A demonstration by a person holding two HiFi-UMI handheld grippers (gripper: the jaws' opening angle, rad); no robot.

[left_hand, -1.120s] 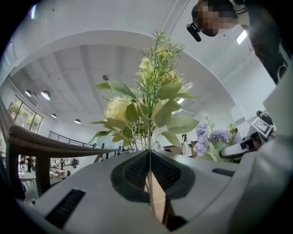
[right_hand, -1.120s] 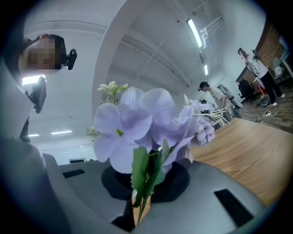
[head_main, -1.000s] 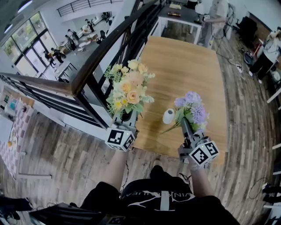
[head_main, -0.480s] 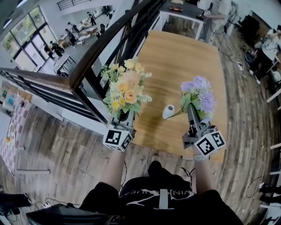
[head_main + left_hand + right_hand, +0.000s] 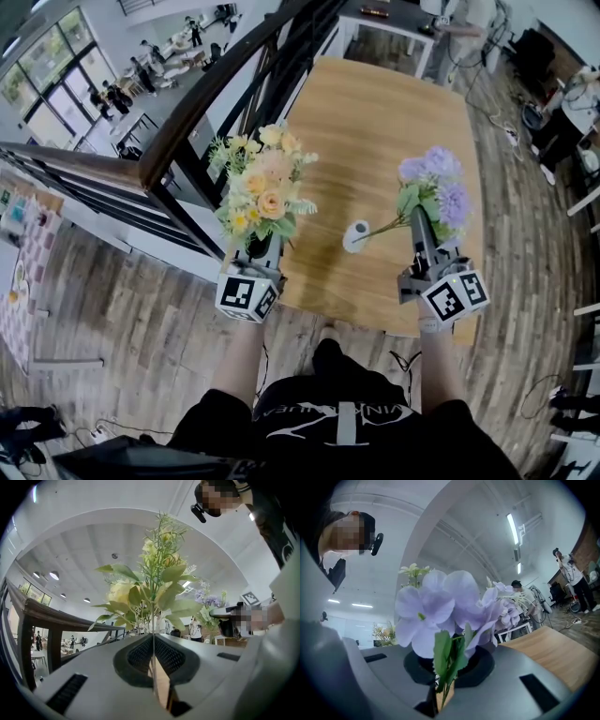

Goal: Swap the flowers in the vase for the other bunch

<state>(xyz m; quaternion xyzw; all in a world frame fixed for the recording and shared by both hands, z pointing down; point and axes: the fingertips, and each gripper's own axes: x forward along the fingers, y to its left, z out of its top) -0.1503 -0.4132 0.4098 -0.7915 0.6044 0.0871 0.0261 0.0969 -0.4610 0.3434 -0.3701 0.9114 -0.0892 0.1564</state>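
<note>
Left tool [image 5: 153, 660]: I see its jaws closed tight on the thin green stems of the yellow bunch [image 5: 150, 585], which run straight up through the slit between the pads.
Yellow bunch: it rises out of the front of the left tool, its blooms and leaves fanning above the jaws. From the head view it hangs over the left edge of the table [image 5: 394, 122], beside the dark railing [image 5: 187, 117].
Right tool [image 5: 442, 688]: I see it clamped on the stems of the purple bunch [image 5: 440, 609], whose green leaves sit right at the mouth of the jaws.
Purple bunch: its flower heads sit just past the right tool's tip, above the right side of the table.
Vase [image 5: 356, 235]: small and white, it rests on the table near the edge closest to me, its dark mouth turned up towards my camera. It lies between the two tools, nearer the right one, and neither tool touches it.
Sprig: one thin green sprig of the purple bunch reaches left towards the vase. I cannot tell whether it touches the rim.
Bunches: they are held well apart, one on each side of the vase.
</note>
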